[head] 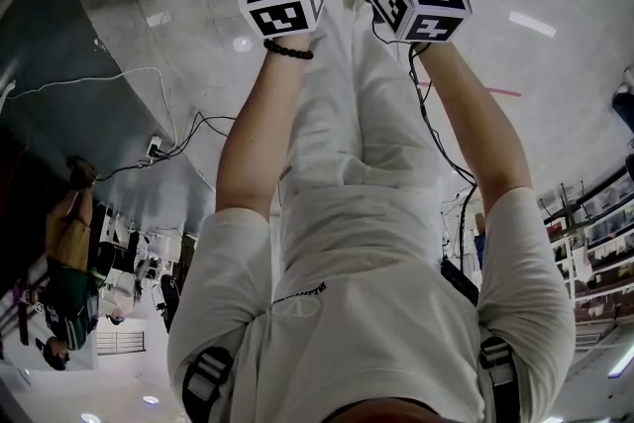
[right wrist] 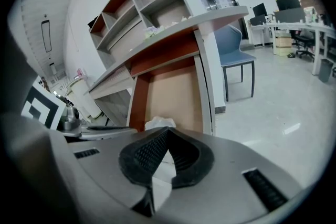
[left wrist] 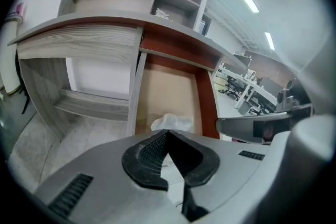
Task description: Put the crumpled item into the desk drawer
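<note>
White and crumpled, the item (left wrist: 172, 122) lies on the tan floor of the open drawer (left wrist: 170, 86), just beyond the tips of the left gripper (left wrist: 168, 132). In the right gripper view it also sits just past the tips of the right gripper (right wrist: 168, 129), a little to their left. Both pairs of jaws are pressed together, with the ribbed pads meeting at the tip and only a narrow wedge of gap behind. The 2 grippers hang side by side at the drawer's near end, angled down into it.

Whether the left tips have nipped a fold of the item or merely stand against it, I cannot tell. The paper starts right where the pads end.

By my reading the item is already inside, so the placing looks all but done. The care now is in leaving it there. Before pulling back, check that no fold is trapped between the left pads. If 1 is, spread the jaws a little and let it drop free. Then draw both grippers back along the line they point, not sideways, so nothing snags and drags out over the front edge.

If the drawer is then to be shut, the closed tips can press its front. They should push evenly from both sides so it runs straight under the desk (left wrist: 105, 21). The item looks light and springy and may ride up, so go slowly.
</note>
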A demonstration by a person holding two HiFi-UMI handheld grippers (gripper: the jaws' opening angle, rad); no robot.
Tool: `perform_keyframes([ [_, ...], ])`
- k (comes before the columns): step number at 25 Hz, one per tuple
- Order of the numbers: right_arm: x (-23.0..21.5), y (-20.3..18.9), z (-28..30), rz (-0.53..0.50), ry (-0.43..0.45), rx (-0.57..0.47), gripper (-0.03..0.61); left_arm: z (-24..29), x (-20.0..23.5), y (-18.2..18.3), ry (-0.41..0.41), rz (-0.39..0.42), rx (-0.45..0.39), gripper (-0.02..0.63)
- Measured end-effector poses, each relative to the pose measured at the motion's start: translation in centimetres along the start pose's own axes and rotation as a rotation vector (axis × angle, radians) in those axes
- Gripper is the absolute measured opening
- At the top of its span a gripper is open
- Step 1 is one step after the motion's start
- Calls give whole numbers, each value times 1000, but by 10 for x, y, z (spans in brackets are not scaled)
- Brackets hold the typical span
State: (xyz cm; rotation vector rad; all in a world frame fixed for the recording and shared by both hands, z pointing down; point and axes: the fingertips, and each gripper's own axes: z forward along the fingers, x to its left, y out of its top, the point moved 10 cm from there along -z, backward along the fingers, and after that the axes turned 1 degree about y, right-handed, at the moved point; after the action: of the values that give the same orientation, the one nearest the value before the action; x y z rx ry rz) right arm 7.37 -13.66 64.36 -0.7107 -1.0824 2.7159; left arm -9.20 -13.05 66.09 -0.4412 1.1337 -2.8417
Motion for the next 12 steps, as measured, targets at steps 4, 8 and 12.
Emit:
perform_keyframes([
  [4, 3, 8, -8, 0, 3, -10, -2, -7, -2, 7, 6, 3, -9, 2],
  [8, 18, 22, -20, -13, 1, -20, -2, -25, 4, 20, 14, -1, -22, 2],
  [12, 41, 44, -37, -67, 30, -35, -2, -49, 10, 45, 16, 4, -54, 2],
])
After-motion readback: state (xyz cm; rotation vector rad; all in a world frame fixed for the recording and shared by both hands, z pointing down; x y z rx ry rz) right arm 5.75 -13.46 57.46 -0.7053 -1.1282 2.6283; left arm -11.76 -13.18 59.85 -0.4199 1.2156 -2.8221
